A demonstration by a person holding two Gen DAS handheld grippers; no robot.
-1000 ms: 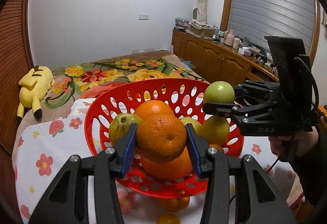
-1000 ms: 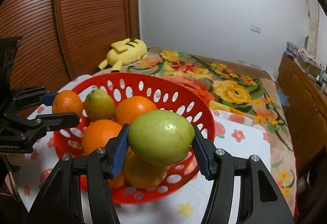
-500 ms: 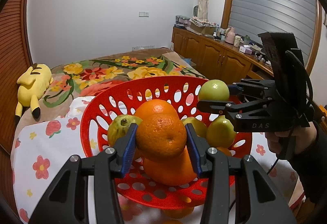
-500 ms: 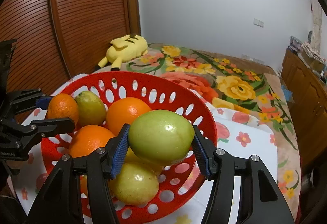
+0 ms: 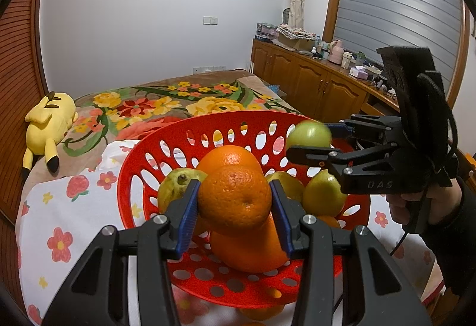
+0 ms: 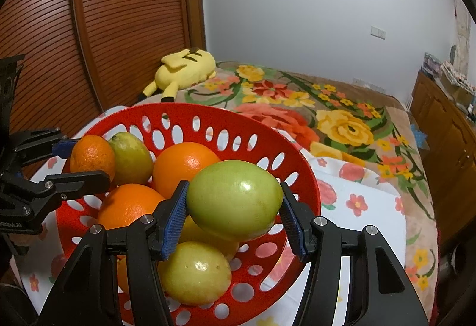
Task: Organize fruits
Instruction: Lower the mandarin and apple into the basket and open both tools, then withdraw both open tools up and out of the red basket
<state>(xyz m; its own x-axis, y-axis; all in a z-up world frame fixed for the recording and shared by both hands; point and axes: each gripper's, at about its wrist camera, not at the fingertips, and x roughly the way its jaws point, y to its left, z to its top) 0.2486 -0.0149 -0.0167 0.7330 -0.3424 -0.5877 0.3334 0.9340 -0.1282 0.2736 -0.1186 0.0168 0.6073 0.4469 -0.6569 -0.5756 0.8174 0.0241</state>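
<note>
The red basket (image 5: 166,147) sat on the flowered cloth (image 5: 59,207), holding oranges (image 6: 181,165) and green fruits (image 6: 193,272). My left gripper (image 5: 235,207) clamped a small orange (image 5: 235,201) above the basket's near side. My right gripper (image 6: 235,207) squeezed a green fruit (image 6: 235,201) over the opposite rim, both angled downward, facing each other.

Yellow plush toy (image 6: 186,70) on floral blanket (image 6: 342,117); cluttered, perhaps wooden, sideboard (image 5: 312,79).
</note>
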